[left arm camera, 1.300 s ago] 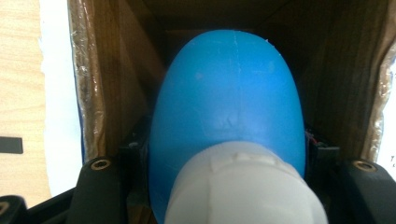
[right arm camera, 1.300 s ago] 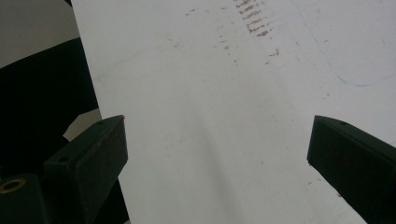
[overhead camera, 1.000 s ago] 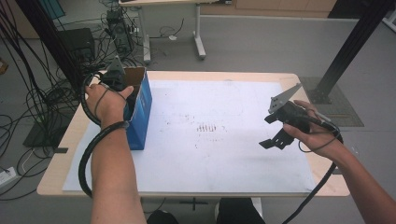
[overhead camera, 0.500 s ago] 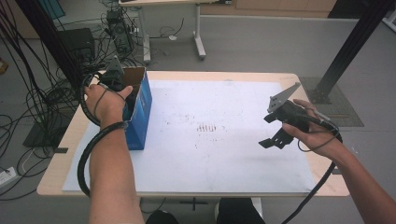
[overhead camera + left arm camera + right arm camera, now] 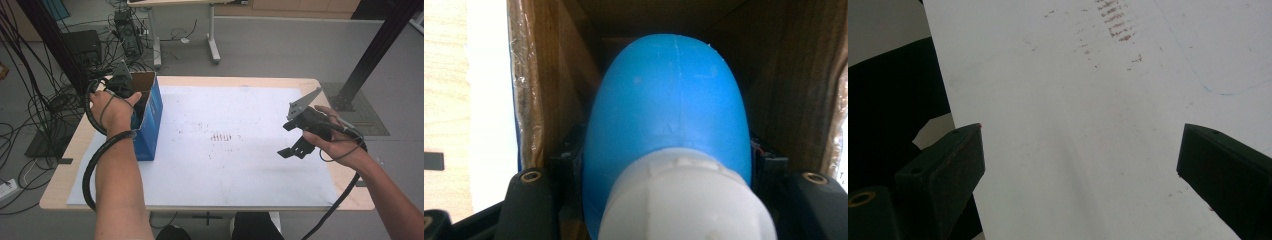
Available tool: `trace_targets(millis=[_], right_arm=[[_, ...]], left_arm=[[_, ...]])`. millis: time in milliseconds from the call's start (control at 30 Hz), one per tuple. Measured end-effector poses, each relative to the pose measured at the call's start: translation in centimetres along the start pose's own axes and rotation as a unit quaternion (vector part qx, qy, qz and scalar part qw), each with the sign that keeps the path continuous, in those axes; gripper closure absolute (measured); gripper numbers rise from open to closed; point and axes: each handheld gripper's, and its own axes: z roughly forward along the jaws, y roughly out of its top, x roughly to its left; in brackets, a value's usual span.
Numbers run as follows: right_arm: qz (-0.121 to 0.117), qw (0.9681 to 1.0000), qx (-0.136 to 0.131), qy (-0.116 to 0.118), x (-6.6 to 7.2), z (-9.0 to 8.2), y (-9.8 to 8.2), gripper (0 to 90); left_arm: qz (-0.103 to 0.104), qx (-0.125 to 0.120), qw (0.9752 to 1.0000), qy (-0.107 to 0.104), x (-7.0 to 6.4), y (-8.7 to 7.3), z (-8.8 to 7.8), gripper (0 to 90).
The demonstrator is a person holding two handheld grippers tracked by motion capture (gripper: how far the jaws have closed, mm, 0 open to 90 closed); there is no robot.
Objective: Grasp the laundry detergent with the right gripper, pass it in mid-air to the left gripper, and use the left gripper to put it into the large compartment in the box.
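- The left gripper reaches down into the open top of the blue box, which stands near the table's left edge.
- Its jaws are clamped on a blue bottle with a white cap; the bottle sits inside the box, brown cardboard walls close on both sides.
- The right gripper hangs above the white sheet near the right edge, jaws wide apart and holding nothing.
- Between box and right gripper the sheet lies bare except for reddish marks, leaving broad free room.
- The sheet's front edge stops short of the table's near rim.
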Motion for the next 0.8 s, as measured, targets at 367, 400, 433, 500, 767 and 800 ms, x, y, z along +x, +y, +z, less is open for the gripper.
trace_targets(millis=[367,400,433,500,767,800], right_arm=[[0.001,1.0000,0.000,-0.001,-0.06,-0.16,-0.09,5.1],[0.001,1.0000,0.000,-0.002,-0.07,-0.16,-0.09,5.1],[0.000,1.0000,0.001,-0.001,-0.08,-0.15,-0.07,5.1],[-0.002,1.0000,0.003,-0.001,-0.07,-0.16,-0.02,5.1],[-0.003,1.0000,0.002,-0.004,-0.14,-0.45,0.18,5.1],[-0.003,1.0000,0.002,-0.004,-0.15,-0.45,0.17,5.1]], left_arm=[[0.001,-0.003,1.0000,0.001,-0.05,0.00,0.03,36.9],[0.001,-0.004,1.0000,0.002,-0.08,0.01,0.04,37.0],[0.001,-0.005,1.0000,0.003,-0.09,0.01,0.06,36.9],[0.001,-0.005,1.0000,0.003,-0.09,0.03,0.06,36.9],[0.000,-0.007,1.0000,0.003,-0.05,-0.01,0.06,36.9],[0.001,-0.007,1.0000,0.003,-0.07,-0.02,0.07,36.9]])
